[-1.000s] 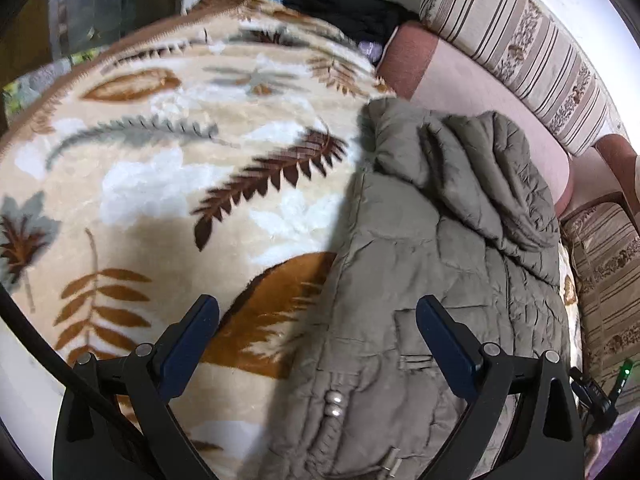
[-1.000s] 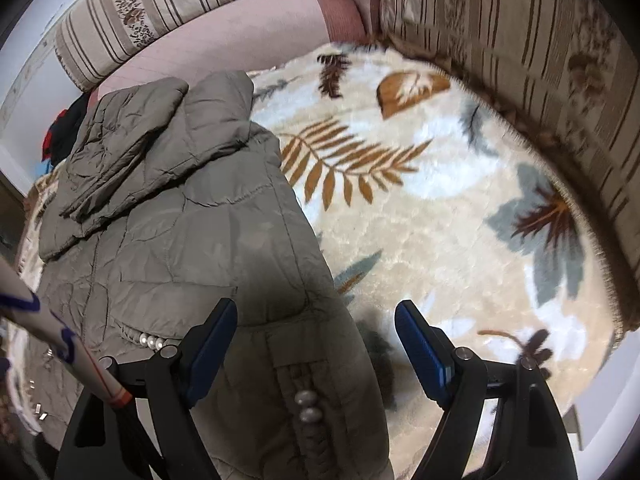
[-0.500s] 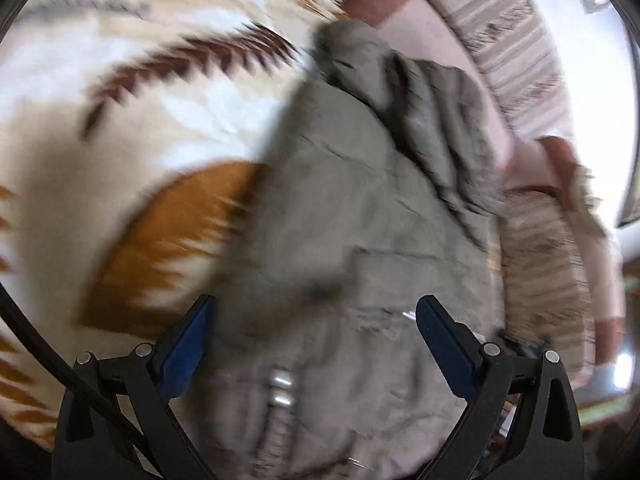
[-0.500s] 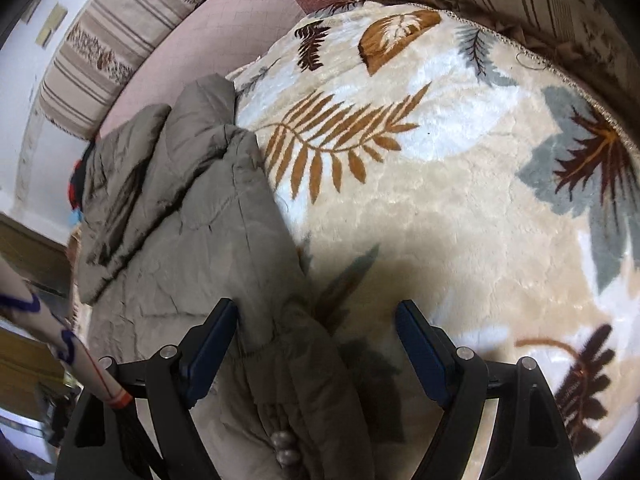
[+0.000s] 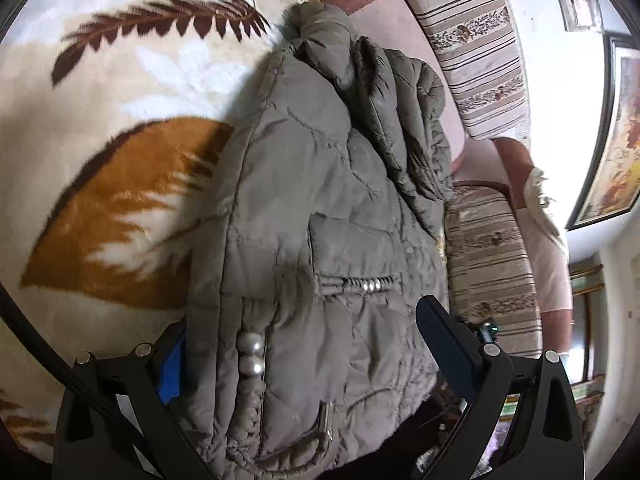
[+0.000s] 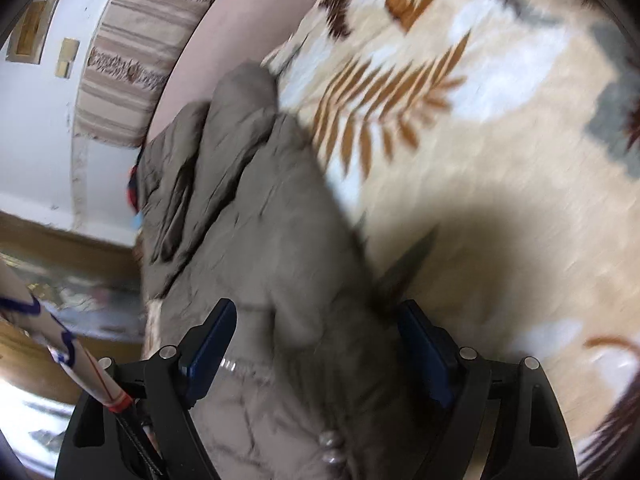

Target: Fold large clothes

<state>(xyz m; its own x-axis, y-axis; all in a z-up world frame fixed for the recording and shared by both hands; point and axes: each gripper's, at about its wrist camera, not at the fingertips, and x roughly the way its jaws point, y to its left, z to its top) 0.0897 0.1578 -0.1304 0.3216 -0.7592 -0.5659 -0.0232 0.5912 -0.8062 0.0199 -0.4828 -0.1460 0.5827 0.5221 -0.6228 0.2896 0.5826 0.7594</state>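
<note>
left gripper [image 5: 304,344]: jaws spread wide, both tips low in its own view, pitched down
left gripper fingers: right-hand finger [image 5: 448,344] fully visible, dark blue pad facing in; the other finger [image 5: 172,368] half hidden, only a strip of blue pad shows
left gripper contact: cannot tell if pads press on anything, no clamping seen
right gripper [image 6: 316,344]: jaws spread wide, pitched down, view motion-blurred
right gripper fingers: both blue pads visible, one [image 6: 208,340] on the view's left side, one [image 6: 426,350] on its right side
right gripper contact: pads stand apart, nothing pinched
sleeve [image 6: 60,344]: white with blue and red print, at lower left edge of right wrist view
</note>
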